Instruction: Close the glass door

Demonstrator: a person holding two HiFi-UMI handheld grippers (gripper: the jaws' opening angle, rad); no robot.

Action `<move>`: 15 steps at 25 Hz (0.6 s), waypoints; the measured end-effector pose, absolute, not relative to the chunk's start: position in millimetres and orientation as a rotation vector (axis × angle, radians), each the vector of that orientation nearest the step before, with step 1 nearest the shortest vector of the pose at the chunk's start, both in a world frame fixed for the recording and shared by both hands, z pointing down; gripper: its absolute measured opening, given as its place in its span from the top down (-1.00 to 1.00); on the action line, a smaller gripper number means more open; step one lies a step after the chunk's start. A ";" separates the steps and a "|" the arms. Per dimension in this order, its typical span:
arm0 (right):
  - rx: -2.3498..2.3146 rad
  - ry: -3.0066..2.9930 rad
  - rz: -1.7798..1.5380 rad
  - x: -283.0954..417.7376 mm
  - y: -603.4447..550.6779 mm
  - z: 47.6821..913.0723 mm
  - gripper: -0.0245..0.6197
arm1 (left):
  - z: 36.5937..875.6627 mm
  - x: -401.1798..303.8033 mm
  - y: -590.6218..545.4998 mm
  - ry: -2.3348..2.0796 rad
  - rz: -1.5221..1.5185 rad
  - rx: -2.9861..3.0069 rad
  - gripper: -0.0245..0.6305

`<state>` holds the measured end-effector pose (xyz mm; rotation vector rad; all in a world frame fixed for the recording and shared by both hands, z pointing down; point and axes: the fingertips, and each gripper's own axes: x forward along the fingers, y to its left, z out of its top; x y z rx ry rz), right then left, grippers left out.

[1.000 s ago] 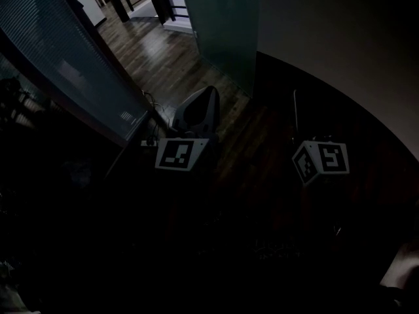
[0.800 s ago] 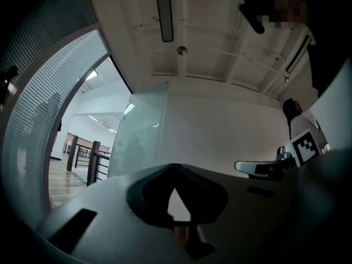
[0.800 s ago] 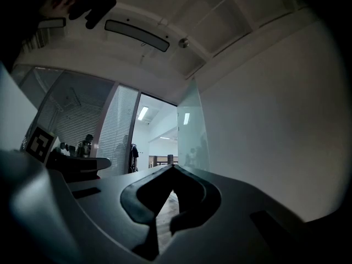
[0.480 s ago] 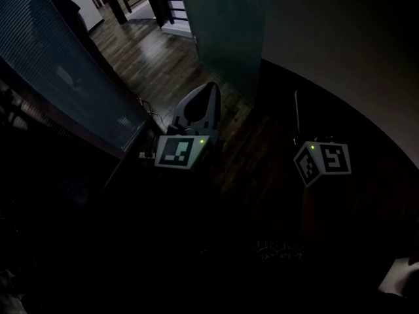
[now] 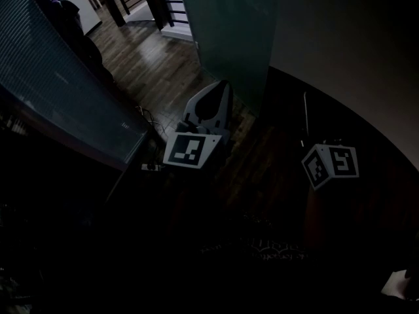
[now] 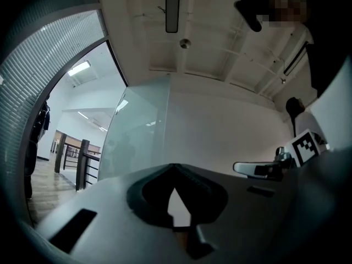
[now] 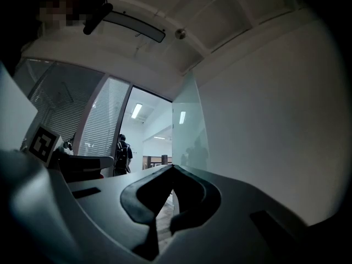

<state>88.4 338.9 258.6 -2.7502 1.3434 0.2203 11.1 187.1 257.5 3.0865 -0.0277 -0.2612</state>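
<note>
The frosted glass door [image 5: 229, 31] stands open ahead, edge-on against the white wall [image 5: 340, 44]. It also shows as a pale pane in the left gripper view [image 6: 140, 131] and the right gripper view [image 7: 190, 131]. My left gripper [image 5: 224, 86] is held just short of the door's lower edge, apart from it. Its jaws are shut and empty, with the tips meeting [image 6: 175, 165]. My right gripper [image 5: 305, 97] hangs to the right, beside the wall. It too is shut with nothing in it [image 7: 172, 166]. Neither gripper touches the door.
A glass wall with blinds [image 5: 59, 90] runs along the left of the doorway. Beyond it lie a wooden floor [image 5: 150, 57] and a dark railing [image 5: 173, 5]. A person [image 7: 122, 150] stands in the opening. A power strip with cable [image 5: 149, 167] lies on the floor by the blinds.
Both grippers and the head view have advanced towards the doorway. The door's edge now sits closer to the left gripper. Both pairs of jaws stayed shut.
</note>
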 end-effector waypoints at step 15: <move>-2.785 1.234 0.159 165.1 319.2 262.0 0.93 | 263.0 93.0 153.0 -0.021 -0.219 3.097 0.92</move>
